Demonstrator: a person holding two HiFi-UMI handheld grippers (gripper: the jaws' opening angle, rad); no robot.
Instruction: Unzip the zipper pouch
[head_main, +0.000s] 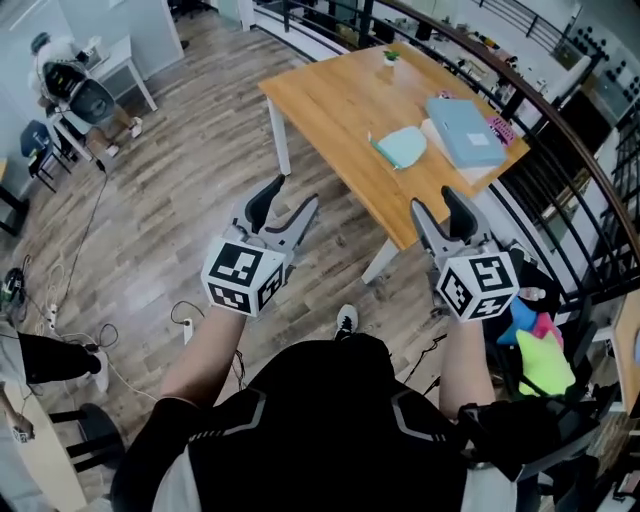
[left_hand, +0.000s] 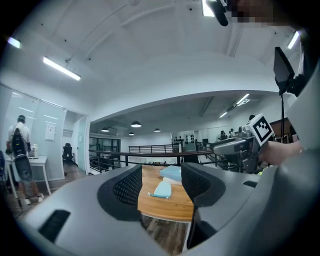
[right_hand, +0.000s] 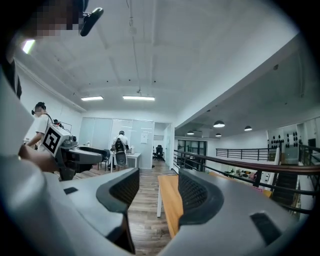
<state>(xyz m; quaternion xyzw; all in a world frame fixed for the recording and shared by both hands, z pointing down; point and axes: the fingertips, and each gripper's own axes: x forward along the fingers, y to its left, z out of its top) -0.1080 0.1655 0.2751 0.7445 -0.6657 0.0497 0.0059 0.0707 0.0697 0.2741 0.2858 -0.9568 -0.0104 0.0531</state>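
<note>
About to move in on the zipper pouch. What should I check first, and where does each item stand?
1. Left hand-held gripper open, empty: ok.
2. Right hand-held gripper open, empty: ok.
3. Zipper pouch in sight on the table: ok.
4. Zipper pull located: cannot tell, too small.
5. Pouch clear of the blue book: cannot tell.
6. Grippers at the pouch: not ok, both over the floor, short of the table.

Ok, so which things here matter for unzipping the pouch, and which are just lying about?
For the job: pale teal zipper pouch on the wooden table; left tongs and right tongs, both open and empty, short of the table.

Lying about: blue book beside the pouch; pink item beside the book; small green thing at the table's far end; bright cloths at right.
</note>
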